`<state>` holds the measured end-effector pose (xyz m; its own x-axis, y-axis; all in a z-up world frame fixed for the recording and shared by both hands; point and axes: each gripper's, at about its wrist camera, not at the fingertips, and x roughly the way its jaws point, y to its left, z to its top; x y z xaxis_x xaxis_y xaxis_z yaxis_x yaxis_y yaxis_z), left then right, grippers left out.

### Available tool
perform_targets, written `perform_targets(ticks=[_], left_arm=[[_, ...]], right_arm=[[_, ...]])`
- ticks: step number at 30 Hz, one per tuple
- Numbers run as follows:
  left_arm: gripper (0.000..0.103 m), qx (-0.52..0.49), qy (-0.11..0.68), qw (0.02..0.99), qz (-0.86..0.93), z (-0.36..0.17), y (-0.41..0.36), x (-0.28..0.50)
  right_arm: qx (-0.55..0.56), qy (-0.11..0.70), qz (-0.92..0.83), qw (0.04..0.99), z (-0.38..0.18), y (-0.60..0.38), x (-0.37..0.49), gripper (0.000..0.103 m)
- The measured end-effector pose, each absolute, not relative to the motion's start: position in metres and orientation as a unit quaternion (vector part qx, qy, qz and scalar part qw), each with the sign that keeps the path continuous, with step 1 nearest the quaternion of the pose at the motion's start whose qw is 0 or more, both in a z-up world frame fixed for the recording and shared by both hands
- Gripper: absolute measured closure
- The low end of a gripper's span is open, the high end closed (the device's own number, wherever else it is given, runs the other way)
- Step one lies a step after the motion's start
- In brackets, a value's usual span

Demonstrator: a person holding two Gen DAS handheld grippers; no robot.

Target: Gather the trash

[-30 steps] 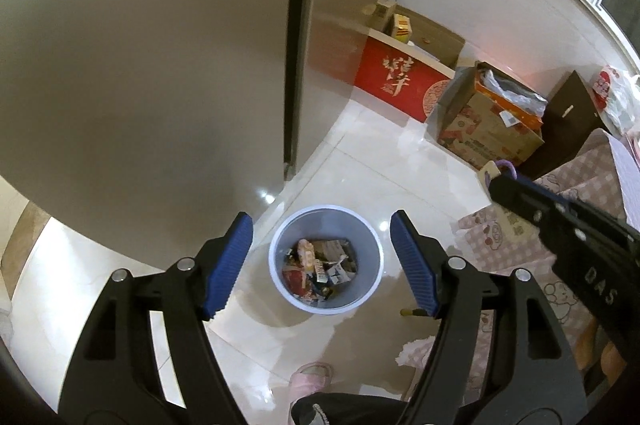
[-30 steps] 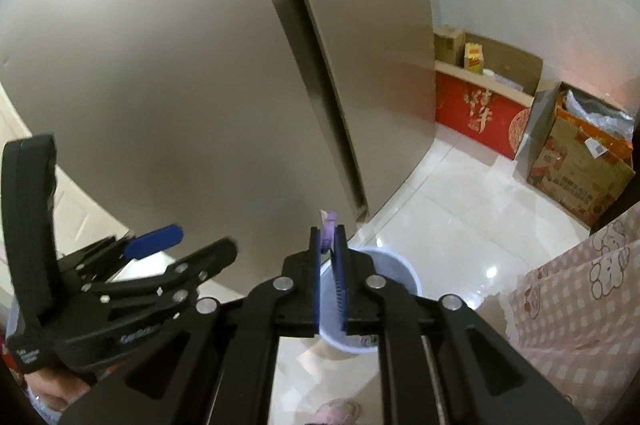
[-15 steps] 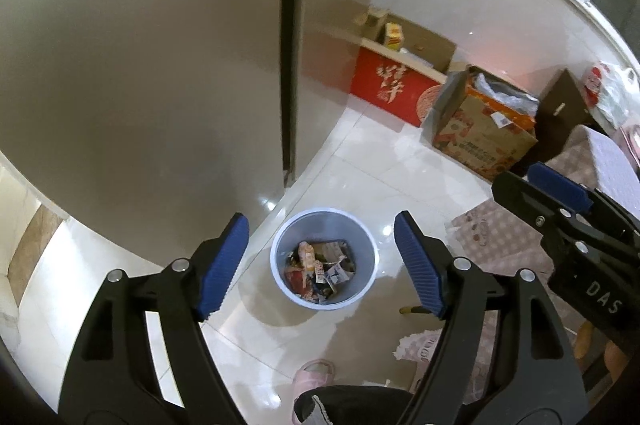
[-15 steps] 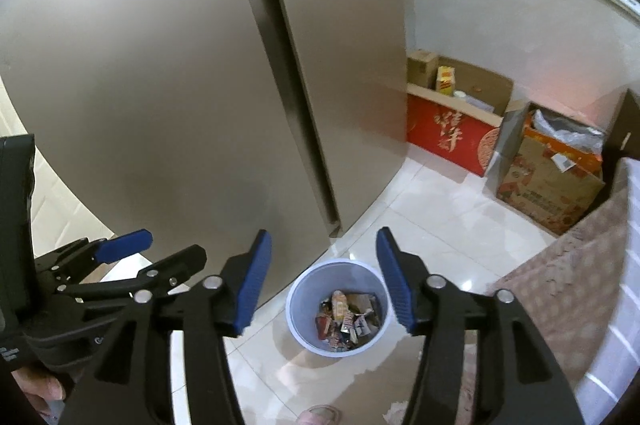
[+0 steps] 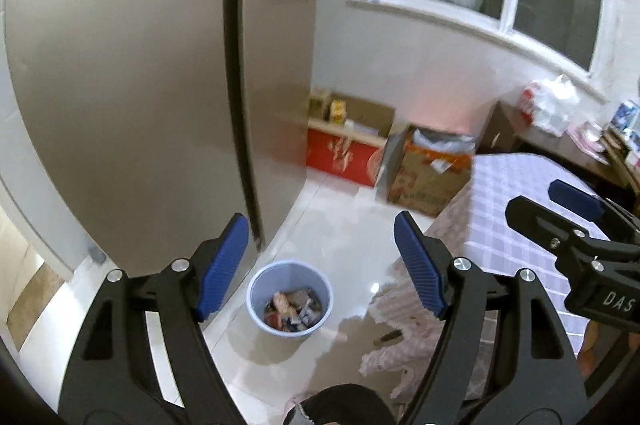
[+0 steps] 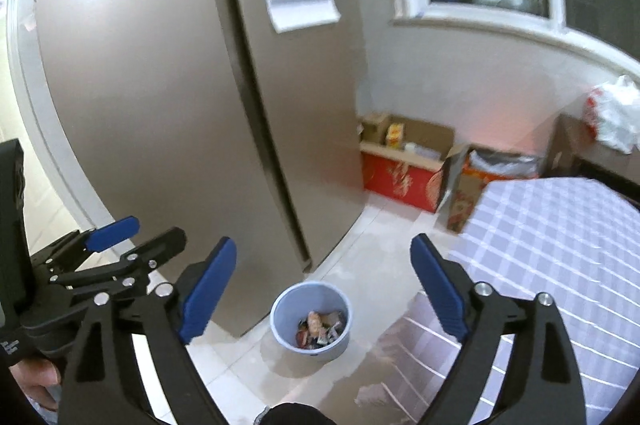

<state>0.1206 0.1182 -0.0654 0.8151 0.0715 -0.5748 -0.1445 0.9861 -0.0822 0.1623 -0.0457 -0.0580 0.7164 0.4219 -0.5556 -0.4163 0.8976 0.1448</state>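
1. The left gripper (image 5: 322, 265) is wide open, its blue ribbed pads well apart and nothing between them
2. The right gripper (image 6: 324, 285) is likewise spread wide and empty; each gripper also shows at the edge of the other's view
3. The round pale-blue plastic waste bin (image 5: 290, 299) stands on the glossy white tiled floor (image 5: 344, 225), well below both grippers and roughly centred between each pair of pads; mixed wrappers and scraps of trash (image 6: 319, 329) lie in its bottom
4. The bin sits just beside the foot of the tall beige refrigerator (image 5: 120, 85), with the worktop under a lilac checked cloth (image 6: 560, 245) rising to the right
5. No loose trash is visible on the bare part of the cloth in either view, so I judge the next piece has yet to be found
6. The deciding relation: the worktop lies to the right of both grippers, so the right gripper is nearer it, while the bin lies straight down and ahead for either
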Motion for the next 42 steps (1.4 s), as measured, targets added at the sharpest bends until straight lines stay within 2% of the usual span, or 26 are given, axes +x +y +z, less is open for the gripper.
perform_targets(ticks=[3,8,20,31,42], left_arm=[[0.029,-0.056,0.273,0.959,0.044,-0.044,0.099,0.099],[0.029,-0.028,0.232,0.972,0.033,-0.014,0.071,0.067],[0.016,0.017,0.147,0.988,0.033,0.039,0.033,0.004],[0.016,0.038,0.131,0.990,0.037,0.048,0.021,-0.008],[0.016,0.033,0.120,0.991,0.044,0.048,0.016,-0.010]], right_arm=[[0.012,0.275,0.204,0.939,-0.036,-0.070,0.135,0.009],[0.004,0.230,0.176,0.957,-0.007,-0.098,0.092,0.009],[0.001,0.148,0.133,0.980,0.035,-0.130,0.016,0.007],[-0.007,0.112,0.119,0.986,0.055,-0.134,-0.013,0.006],[-0.007,0.110,0.112,0.988,0.055,-0.140,-0.017,0.006]])
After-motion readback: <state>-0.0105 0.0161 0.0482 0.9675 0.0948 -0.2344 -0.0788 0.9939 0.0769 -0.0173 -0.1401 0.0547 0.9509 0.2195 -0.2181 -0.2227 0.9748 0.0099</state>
